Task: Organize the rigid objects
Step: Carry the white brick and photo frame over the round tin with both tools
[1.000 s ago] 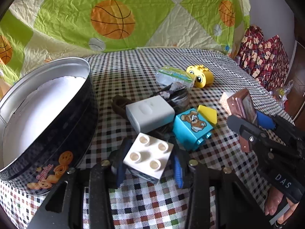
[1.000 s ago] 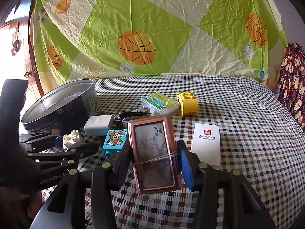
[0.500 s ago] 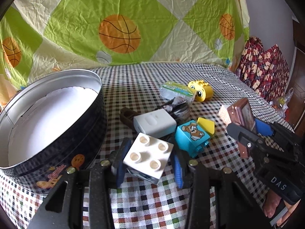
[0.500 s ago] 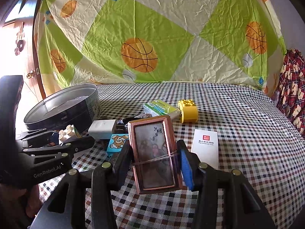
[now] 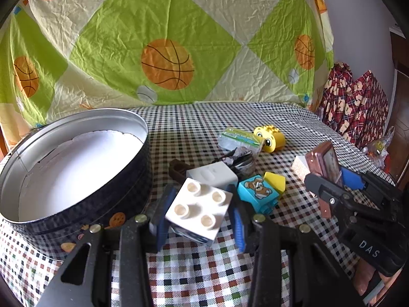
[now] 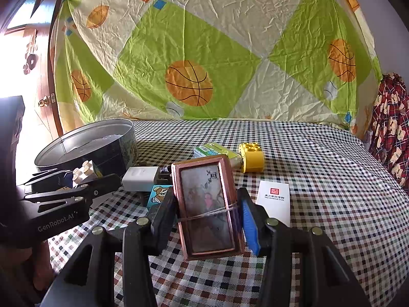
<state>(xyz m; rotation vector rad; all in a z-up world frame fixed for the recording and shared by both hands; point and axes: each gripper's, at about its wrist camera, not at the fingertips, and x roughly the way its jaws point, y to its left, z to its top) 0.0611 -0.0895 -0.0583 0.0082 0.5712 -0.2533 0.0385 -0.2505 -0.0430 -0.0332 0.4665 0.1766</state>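
My left gripper [image 5: 199, 213] is shut on a white studded toy brick [image 5: 198, 208] and holds it above the checked cloth, just right of the round dark tin [image 5: 76, 197]. The tin is open with a white lining; it also shows in the right wrist view [image 6: 115, 151]. My right gripper [image 6: 208, 213] is shut on a copper-framed picture box [image 6: 208, 204], held upright above the cloth. The same box shows in the left wrist view [image 5: 324, 162]. The left gripper and its brick [image 6: 84, 172] show at the left of the right wrist view.
On the cloth lie a white charger [image 5: 212, 176], a blue bear block [image 5: 258, 195], a yellow wedge block [image 5: 276, 180], a yellow face brick [image 5: 269, 138], a green packet [image 5: 241, 138] and a white card [image 6: 273, 202]. A basketball-print sheet [image 5: 166, 64] hangs behind.
My left gripper has risen with the white brick, and the tin's open top now shows more from the side. My right gripper has lifted slightly with the picture box.
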